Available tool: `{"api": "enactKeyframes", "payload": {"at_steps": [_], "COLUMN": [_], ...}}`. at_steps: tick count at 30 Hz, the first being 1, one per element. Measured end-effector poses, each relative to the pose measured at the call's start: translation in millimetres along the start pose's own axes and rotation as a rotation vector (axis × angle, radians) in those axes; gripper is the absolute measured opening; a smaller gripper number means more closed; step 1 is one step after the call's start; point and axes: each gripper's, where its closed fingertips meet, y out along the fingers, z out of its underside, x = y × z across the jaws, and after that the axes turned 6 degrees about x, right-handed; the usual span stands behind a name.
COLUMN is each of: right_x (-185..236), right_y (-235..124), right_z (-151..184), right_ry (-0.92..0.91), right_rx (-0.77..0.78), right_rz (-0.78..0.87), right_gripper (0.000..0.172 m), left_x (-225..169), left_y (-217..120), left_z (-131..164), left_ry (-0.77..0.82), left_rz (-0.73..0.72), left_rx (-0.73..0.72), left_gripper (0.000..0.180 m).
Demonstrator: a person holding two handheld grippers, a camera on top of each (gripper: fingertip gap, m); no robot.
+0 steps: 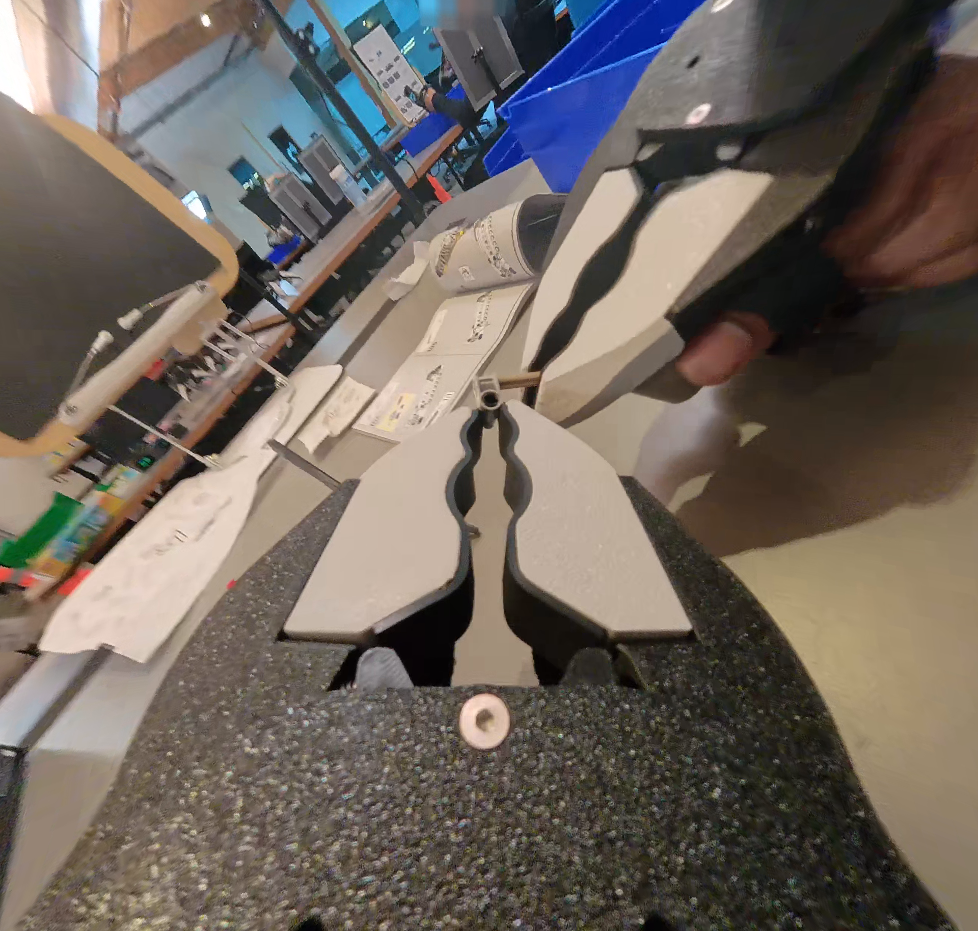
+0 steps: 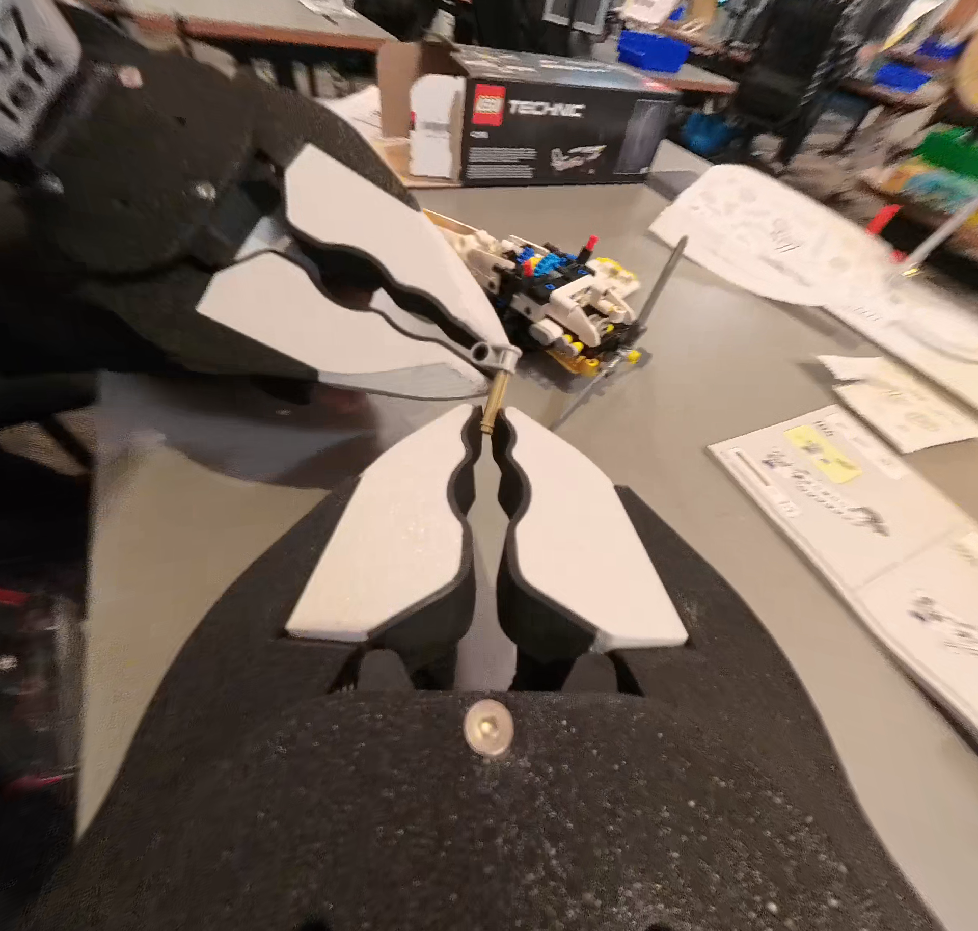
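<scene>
The two grippers meet tip to tip above the grey table [image 2: 714, 355], joined by one small assembly. The left gripper [image 1: 491, 418] has its fingers nearly closed on a small grey connector [image 1: 488, 396], pinched at the very tips with its open bore facing back along the fingers. From the connector's side a short tan axle [image 2: 495, 402] juts out, and its far end sits between the tips of the right gripper [image 2: 489, 426], whose fingers are drawn in tight around it. So the axle's long axis runs straight along the right fingers and crosswise to the left ones; the two grippers stand roughly at right angles, almost touching.

Just beyond them a partly built white, black and yellow brick model [image 2: 561, 297] rests on the table, a thin grey rod [image 2: 661, 281] leaning beside it. Open instruction booklets [image 2: 847, 508] lie to the right, a dark product box [image 2: 555, 127] farther back. Below the joined parts the table is bare.
</scene>
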Motion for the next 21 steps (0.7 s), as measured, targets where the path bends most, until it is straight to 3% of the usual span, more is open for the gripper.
{"api": "enactKeyframes", "payload": {"at_steps": [4,11,12,14,17,21], "right_x": [-5.7,-8.5,-10.7,-17.6,-21.3,-34.4], "right_y": [0.5,-3.9,-8.4,-22.6,-36.7,-57.5], "right_z": [5.8,14.5,16.2,23.7,30.2,36.0], "right_ry": [-0.107,-0.088,-0.088,-0.067,-0.042,-0.007], "right_rx": [0.051,0.090,0.091,0.100,0.100,0.105], "right_rz": [0.145,0.184,0.204,0.250,0.283,0.356], "right_gripper": [0.004,0.003,0.003,0.003,0.003,0.004], "left_x": [-2.4,-7.0,12.3,39.4,17.7,19.4], "left_y": [4.4,10.2,9.0,2.3,6.3,8.1], "left_z": [5.6,10.3,19.1,34.3,23.2,24.1], "left_ry": [-0.116,-0.220,-0.261,-0.454,-0.299,-0.396], "left_rz": [0.049,0.087,-0.021,-0.042,0.001,0.077], "left_rx": [0.024,0.048,0.079,0.067,0.056,0.036], "left_gripper": [0.008,0.008,0.007,0.006,0.007,0.007]}}
